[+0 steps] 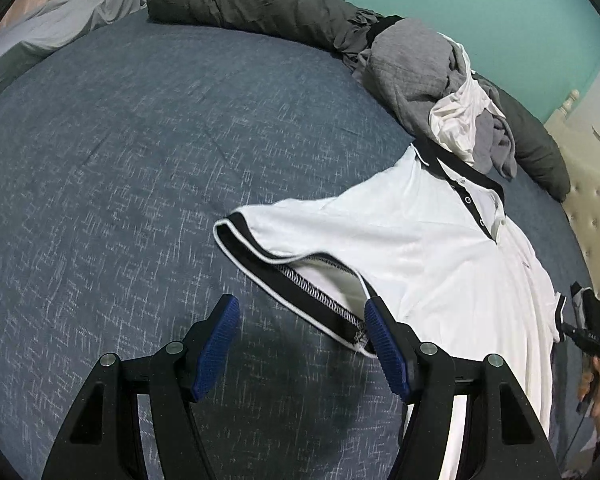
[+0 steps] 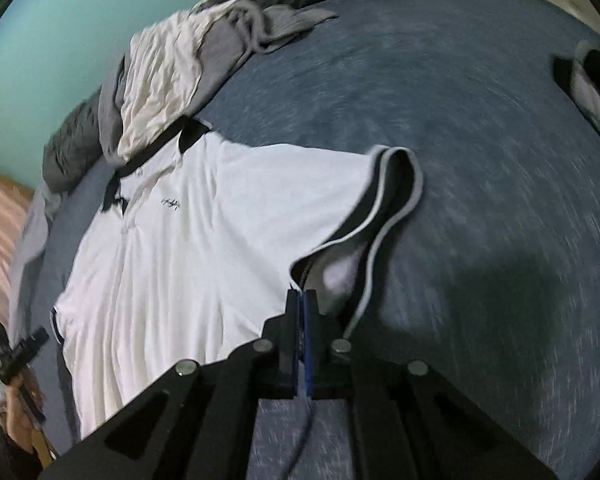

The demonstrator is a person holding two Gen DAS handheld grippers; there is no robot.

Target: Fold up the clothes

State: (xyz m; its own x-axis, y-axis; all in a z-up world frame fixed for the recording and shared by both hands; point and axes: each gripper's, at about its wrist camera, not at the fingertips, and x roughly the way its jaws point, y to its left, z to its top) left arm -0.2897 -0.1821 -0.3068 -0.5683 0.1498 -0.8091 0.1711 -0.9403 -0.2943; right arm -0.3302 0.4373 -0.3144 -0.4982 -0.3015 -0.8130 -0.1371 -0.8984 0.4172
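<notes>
With the white polo shirt [image 2: 204, 240] spread mid-frame on the bed [image 2: 480, 160], the right tongs [image 2: 302, 296] pinched seemingly on its sleeve hem should carry it inward low and taut, while the left tongs [image 1: 300, 344] gape wide, empty, beside the other sleeve.

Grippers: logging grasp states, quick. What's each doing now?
Left gripper: open, holding nothing.
Right gripper: closed on the white polo shirt at its sleeve.

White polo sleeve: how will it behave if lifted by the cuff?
Likely floppy: the polo shirt lies wrinkled on the bed sheet, and its sleeve tents toward the shut right claw. Probably light, since the thin fabric holds soft folds. The body may drag along, as nothing pins it. Left claw is open.
</notes>
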